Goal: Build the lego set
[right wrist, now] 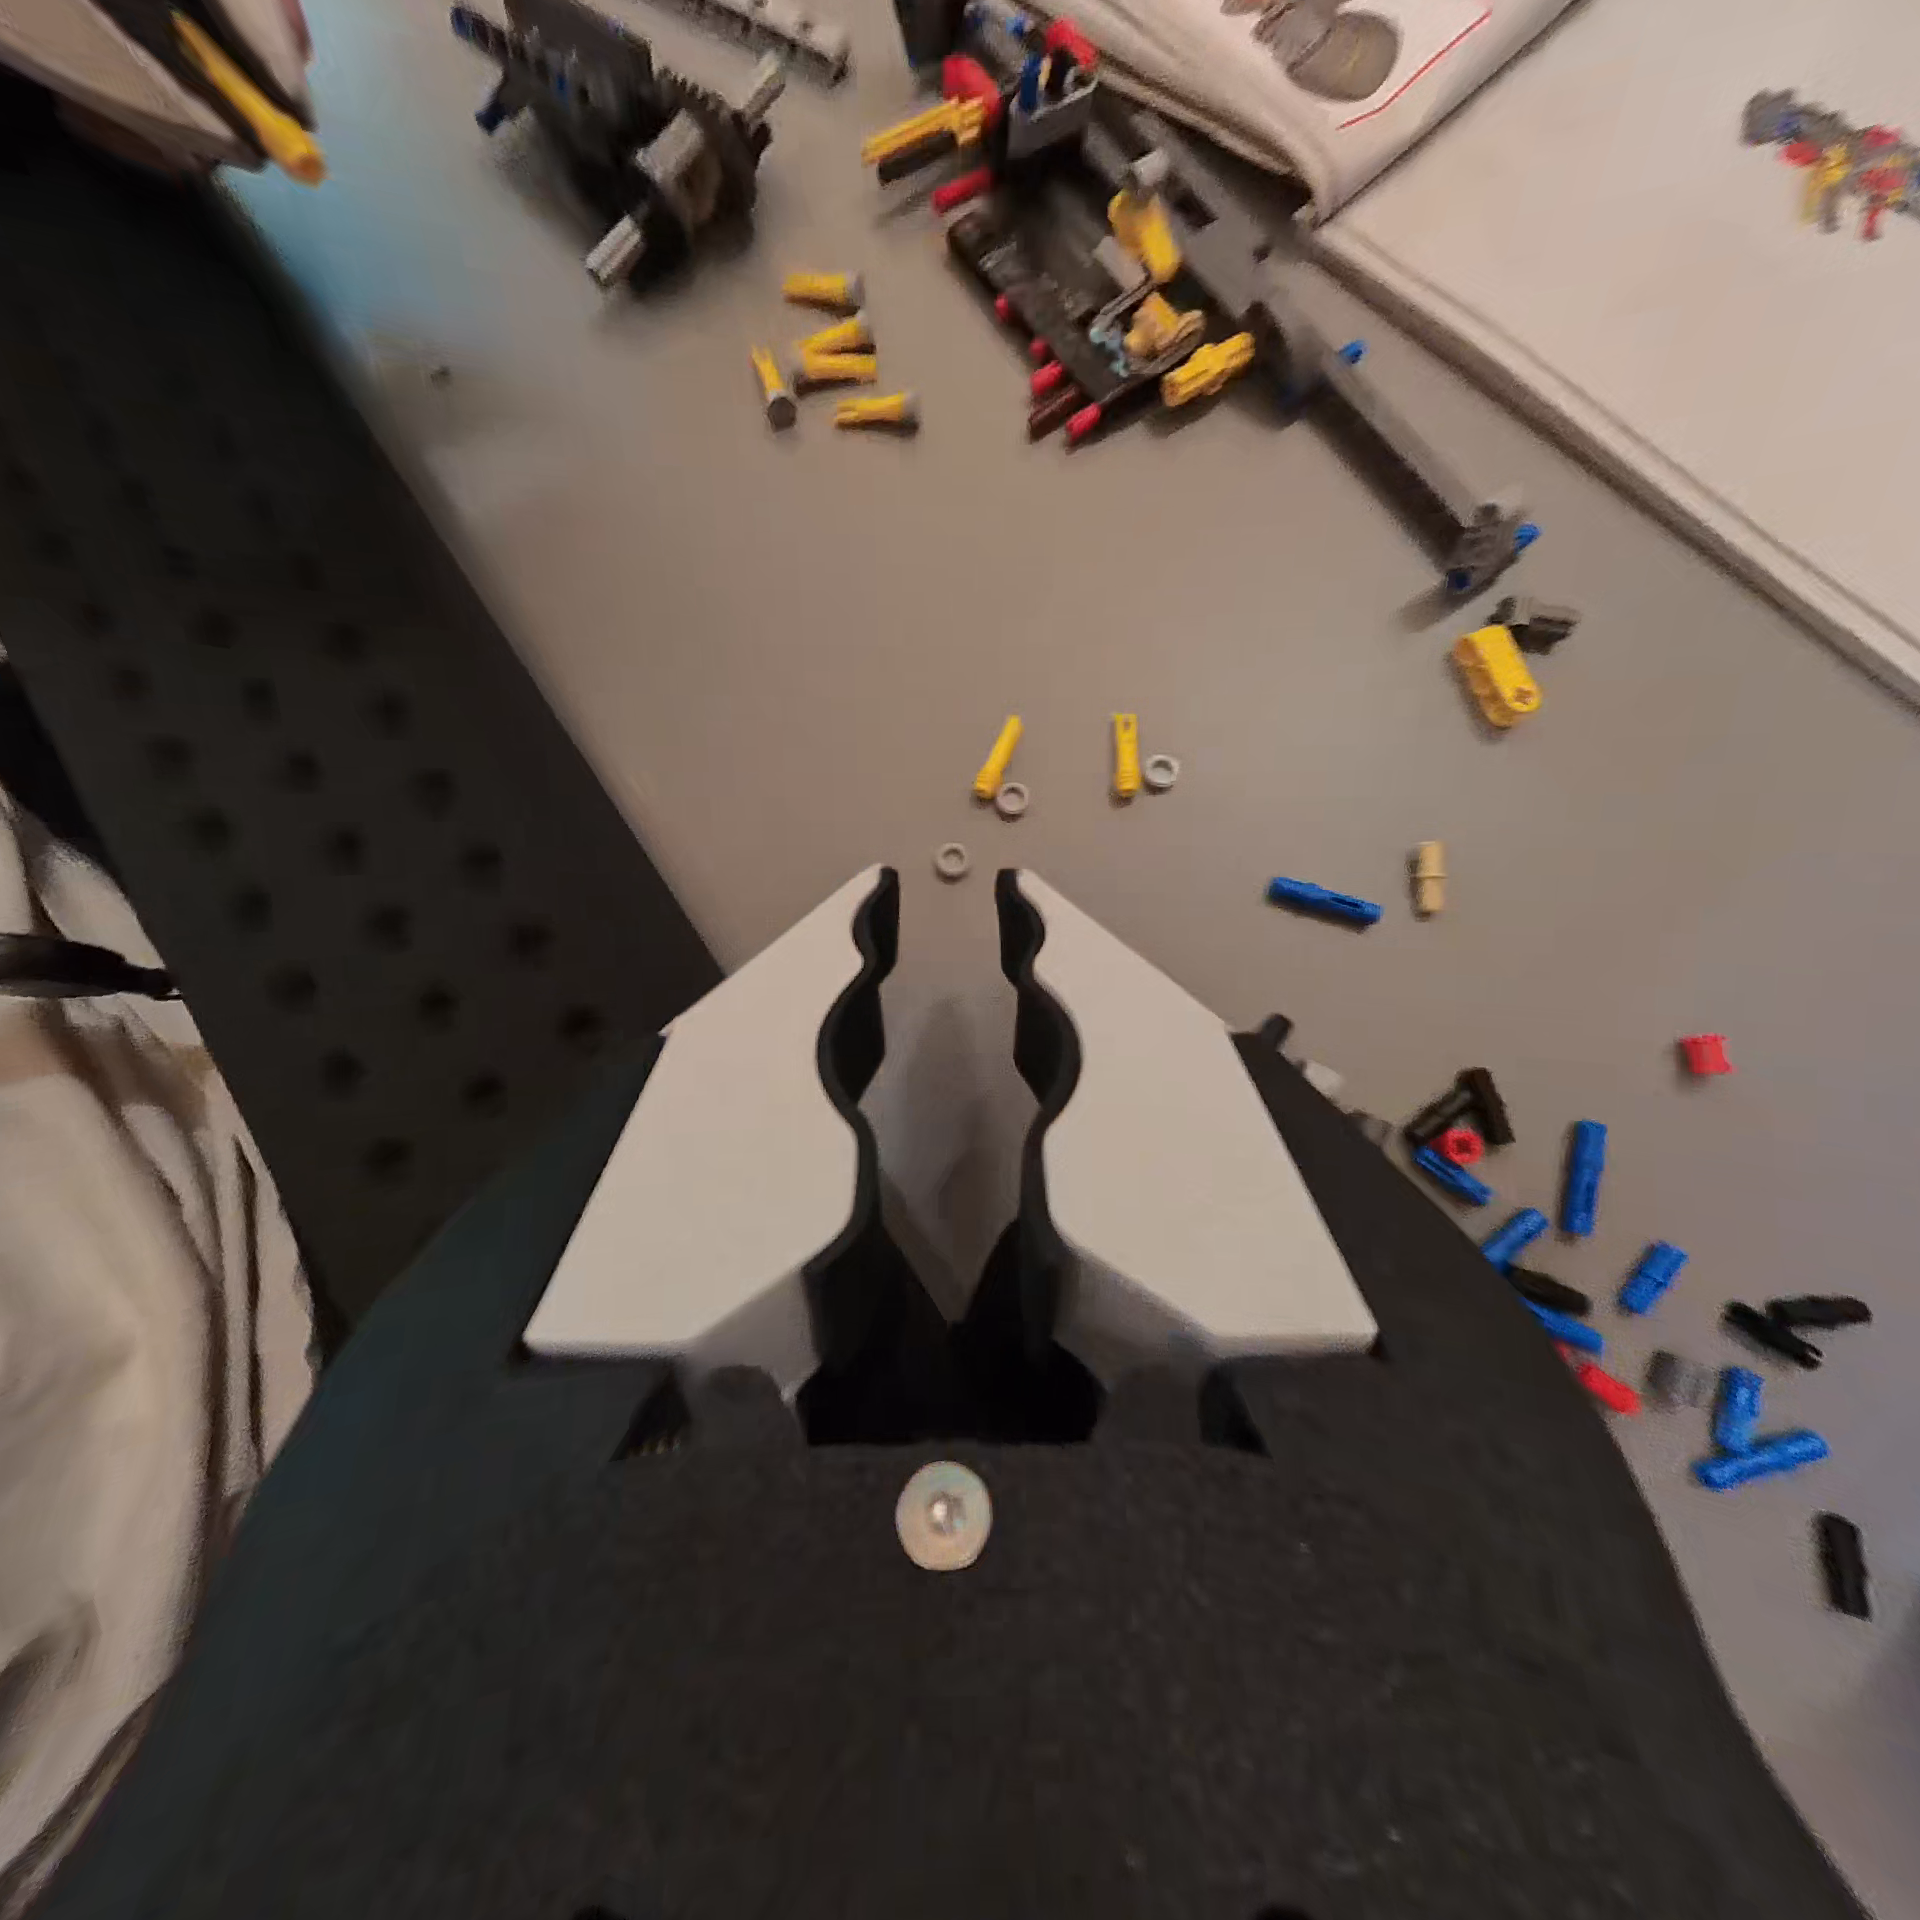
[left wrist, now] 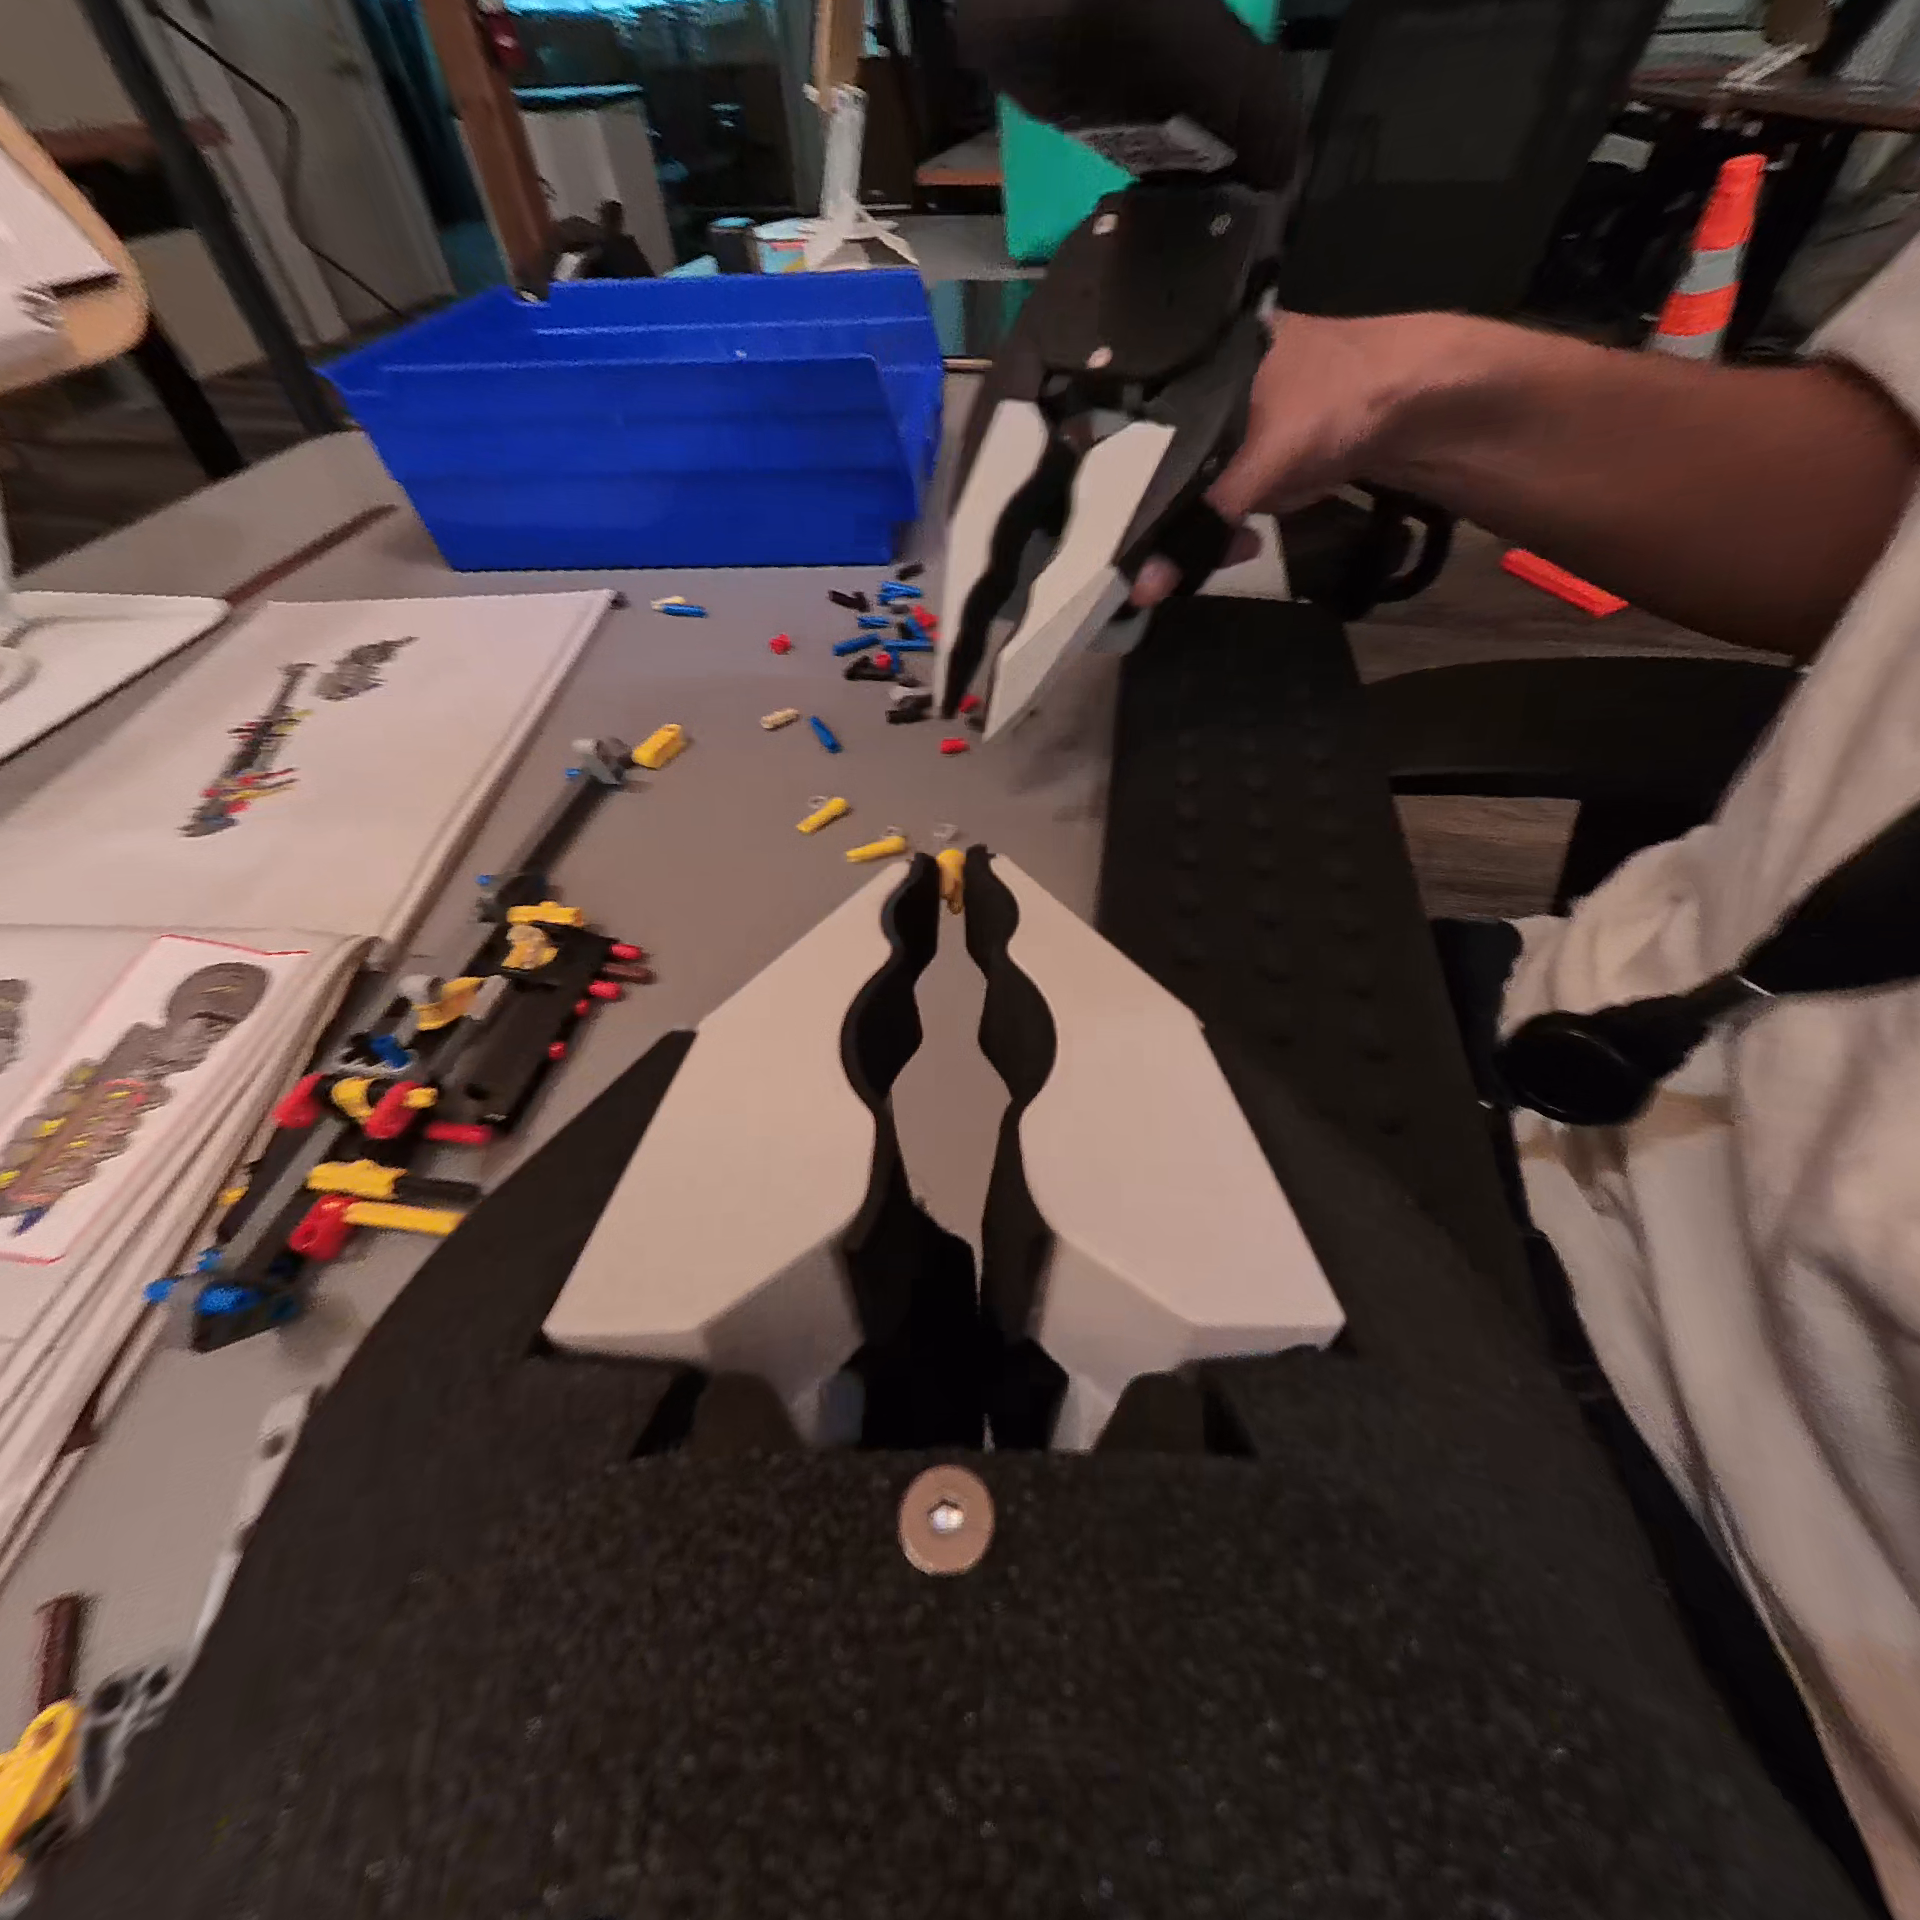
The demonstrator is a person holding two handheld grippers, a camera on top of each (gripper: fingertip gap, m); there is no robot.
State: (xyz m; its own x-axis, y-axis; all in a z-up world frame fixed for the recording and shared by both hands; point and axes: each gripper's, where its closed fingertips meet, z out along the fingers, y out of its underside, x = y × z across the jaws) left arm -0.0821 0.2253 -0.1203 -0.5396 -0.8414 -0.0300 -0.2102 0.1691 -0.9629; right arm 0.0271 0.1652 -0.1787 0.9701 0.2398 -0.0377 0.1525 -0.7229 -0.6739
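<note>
In the left wrist view the left tongs are clenched on a small yellow pin, pinched at the very tips above the grey bench. Just past them lie two more yellow pins. To the left the partly built black model, studded with red, yellow and blue parts, lies beside the open instruction booklet. Farther off, the right tongs point steeply down with their tips at a scatter of blue, red and black pins, gripped by a hand with the forearm reaching in from the right. Behind stands a blue bin.

The right wrist view alone shows the right tongs released, jaws apart with nothing between them, a small grey ring on the bench just beyond the tips. Only here appear a cluster of yellow pins and a grey gear assembly, with the left tongs' yellow pin at the top left corner.
</note>
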